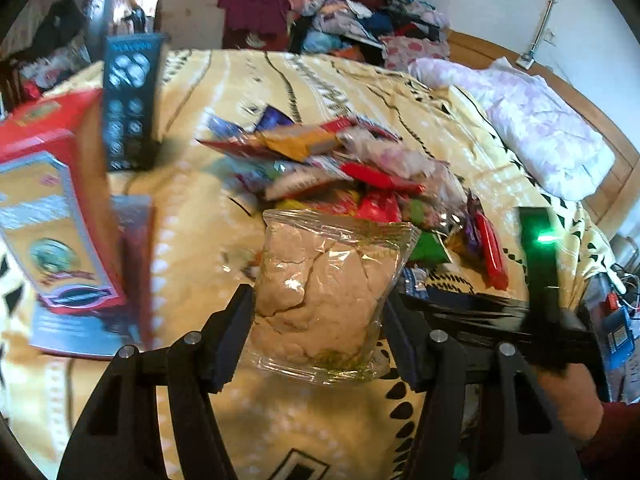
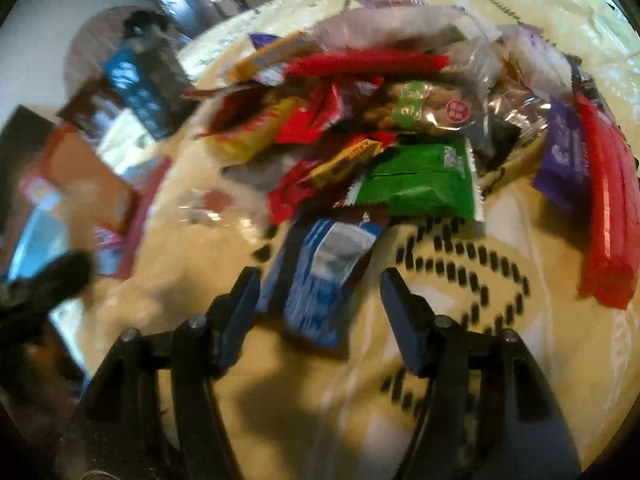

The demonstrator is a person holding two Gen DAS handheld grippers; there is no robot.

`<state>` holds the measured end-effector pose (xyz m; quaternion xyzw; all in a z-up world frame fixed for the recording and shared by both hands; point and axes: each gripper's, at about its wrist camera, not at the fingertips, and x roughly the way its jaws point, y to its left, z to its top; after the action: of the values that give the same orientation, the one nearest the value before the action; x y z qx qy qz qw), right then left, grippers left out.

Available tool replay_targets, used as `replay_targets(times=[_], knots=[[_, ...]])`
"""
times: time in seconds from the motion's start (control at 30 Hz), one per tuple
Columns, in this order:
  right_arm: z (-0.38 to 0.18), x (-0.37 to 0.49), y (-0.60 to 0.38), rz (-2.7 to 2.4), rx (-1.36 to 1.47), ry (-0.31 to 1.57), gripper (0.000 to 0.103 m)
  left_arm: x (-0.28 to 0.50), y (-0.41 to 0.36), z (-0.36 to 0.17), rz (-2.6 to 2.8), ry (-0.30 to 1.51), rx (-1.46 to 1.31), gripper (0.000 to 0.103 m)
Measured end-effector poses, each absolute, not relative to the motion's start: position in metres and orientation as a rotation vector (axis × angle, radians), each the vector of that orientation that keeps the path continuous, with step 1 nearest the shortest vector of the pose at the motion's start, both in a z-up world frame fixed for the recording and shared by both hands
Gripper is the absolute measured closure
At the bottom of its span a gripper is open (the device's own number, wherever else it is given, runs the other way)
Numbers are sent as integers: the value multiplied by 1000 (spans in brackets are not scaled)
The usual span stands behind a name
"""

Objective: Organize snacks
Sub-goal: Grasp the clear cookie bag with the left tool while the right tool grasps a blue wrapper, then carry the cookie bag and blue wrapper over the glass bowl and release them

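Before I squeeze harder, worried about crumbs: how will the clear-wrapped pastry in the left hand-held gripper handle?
The pastry already shows cracks, so it probably crumbles under pressure. Its clear film looks glossy, so it may slip. The left hand-held gripper pinches its sides.

Each gripper, the left gripper (image 1: pixel 318 322) and the right gripper (image 2: pixel 320 300), has matte black angular arms with round silver screws and dark navy finger pads (image 2: pixel 240 312), while a bare-skinned hand (image 1: pixel 572 404) with a dark red sleeve shows at lower right of the left view.

free: bare blanket (image 2: pixel 460 360) near right fingers | blocked: snack pile (image 2: pixel 380 120) ahead, boxes (image 1: pixel 60 216) left
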<state>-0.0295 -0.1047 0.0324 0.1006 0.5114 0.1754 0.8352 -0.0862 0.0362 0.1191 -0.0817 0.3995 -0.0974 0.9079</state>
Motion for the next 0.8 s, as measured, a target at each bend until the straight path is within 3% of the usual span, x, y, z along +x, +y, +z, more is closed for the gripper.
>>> replay_targets(times=[0.1,0.17,0.33,0.6,0.8], knots=[[26,-20,-96,346,194,1081,40,-87,46,122,-177,827,-169,39],[27,-20,-96,351,196,1074,58,-85,51,123,-169,834,-187,39],[49,-41,-108,384,214,1050,69,-93,58,139,-158,795,-184,39],[142,-70,-109,416,177,822,72,-108,72,204,-145,670,-151,39],[225,-55,-83,499,158,646,73,-113,145,261,-13,579,-193,39]])
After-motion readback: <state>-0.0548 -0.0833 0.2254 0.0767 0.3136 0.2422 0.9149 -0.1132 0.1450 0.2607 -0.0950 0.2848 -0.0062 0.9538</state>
